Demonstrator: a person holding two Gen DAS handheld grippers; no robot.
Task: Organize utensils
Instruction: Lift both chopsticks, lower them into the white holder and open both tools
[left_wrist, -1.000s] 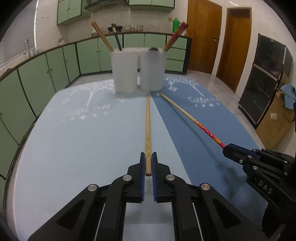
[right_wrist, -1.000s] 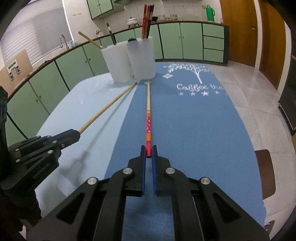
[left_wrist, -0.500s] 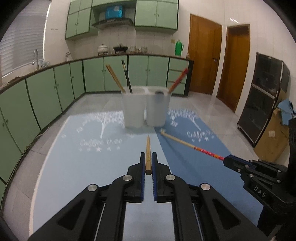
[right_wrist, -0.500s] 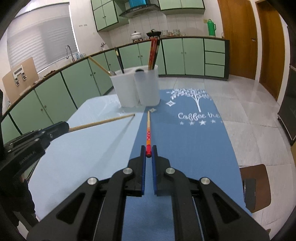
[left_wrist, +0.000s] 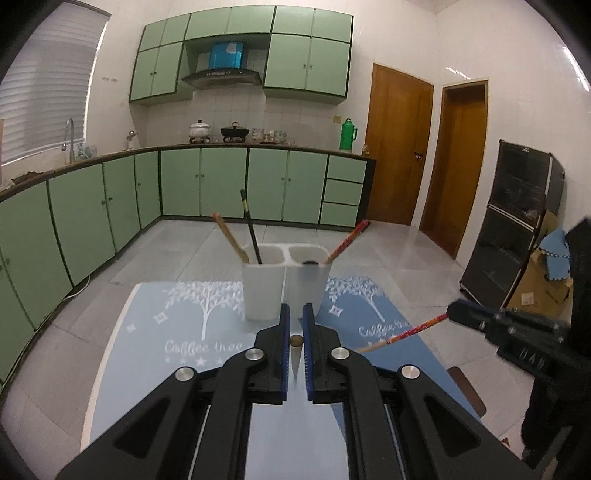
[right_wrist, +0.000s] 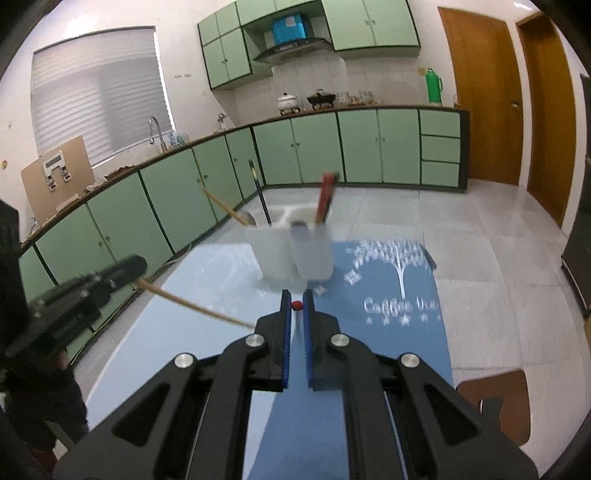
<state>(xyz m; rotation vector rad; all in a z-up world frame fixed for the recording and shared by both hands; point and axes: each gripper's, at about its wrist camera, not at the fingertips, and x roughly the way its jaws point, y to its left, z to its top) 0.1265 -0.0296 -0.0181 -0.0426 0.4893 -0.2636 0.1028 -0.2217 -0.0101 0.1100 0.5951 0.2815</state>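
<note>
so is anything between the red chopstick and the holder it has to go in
Nothing visible. The right gripper holds the red chopstick above the mat, with open space up to the white holder.

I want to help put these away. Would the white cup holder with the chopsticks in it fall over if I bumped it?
Probably not easily: the white holder is two joined cups, so its base looks wide. It looks like thin plastic, likely light, so it may slide on the blue mat. The chopsticks lean outward and could rattle.

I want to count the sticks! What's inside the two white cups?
The left white cup holds a wooden chopstick and a black chopstick. The right white cup holds red chopsticks; their count is unclear. The frosted walls hide the lower ends.
</note>
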